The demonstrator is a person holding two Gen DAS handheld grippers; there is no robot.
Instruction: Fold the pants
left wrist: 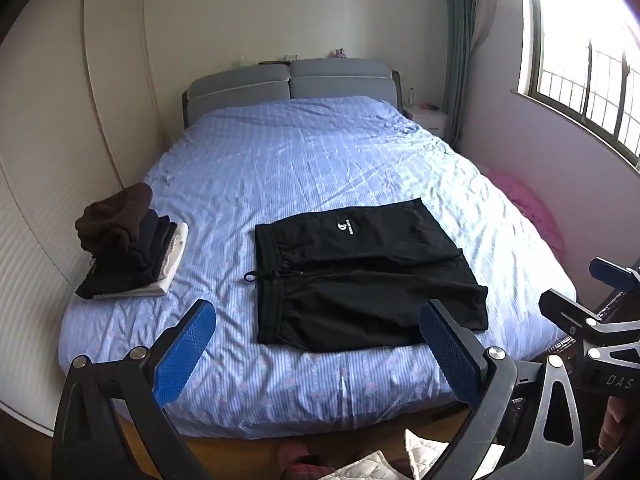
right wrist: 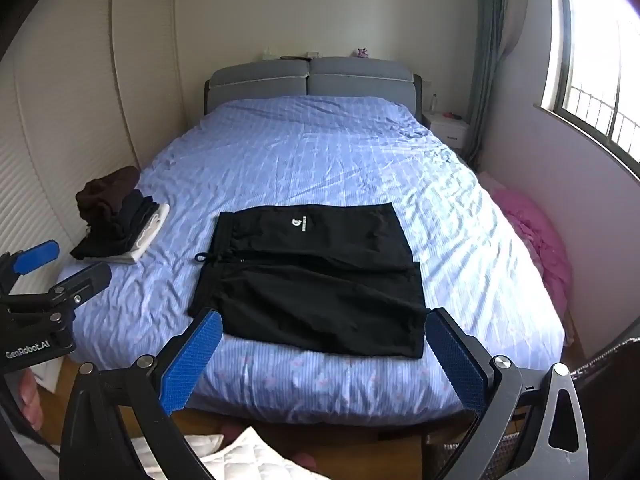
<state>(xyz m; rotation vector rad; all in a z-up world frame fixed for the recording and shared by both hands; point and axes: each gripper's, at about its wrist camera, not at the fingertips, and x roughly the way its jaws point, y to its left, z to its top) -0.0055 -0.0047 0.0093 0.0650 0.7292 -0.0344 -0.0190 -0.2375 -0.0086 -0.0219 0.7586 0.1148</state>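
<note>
Black pants [left wrist: 360, 276] lie flat near the foot of the bed, waistband with drawstring to the left, a small white logo on the far half. They also show in the right wrist view [right wrist: 316, 280]. My left gripper [left wrist: 318, 350] is open and empty, held back off the bed's near edge, in front of the pants. My right gripper [right wrist: 324, 354] is open and empty, also short of the bed, facing the pants' near edge. Each gripper shows at the side of the other's view.
A stack of folded clothes [left wrist: 128, 248] with a brown garment on top sits at the bed's left edge. The blue striped bedsheet [left wrist: 300, 168] covers the bed. A pink blanket [right wrist: 536, 236] lies by the right side. White quilted fabric [right wrist: 248, 456] lies on the floor below.
</note>
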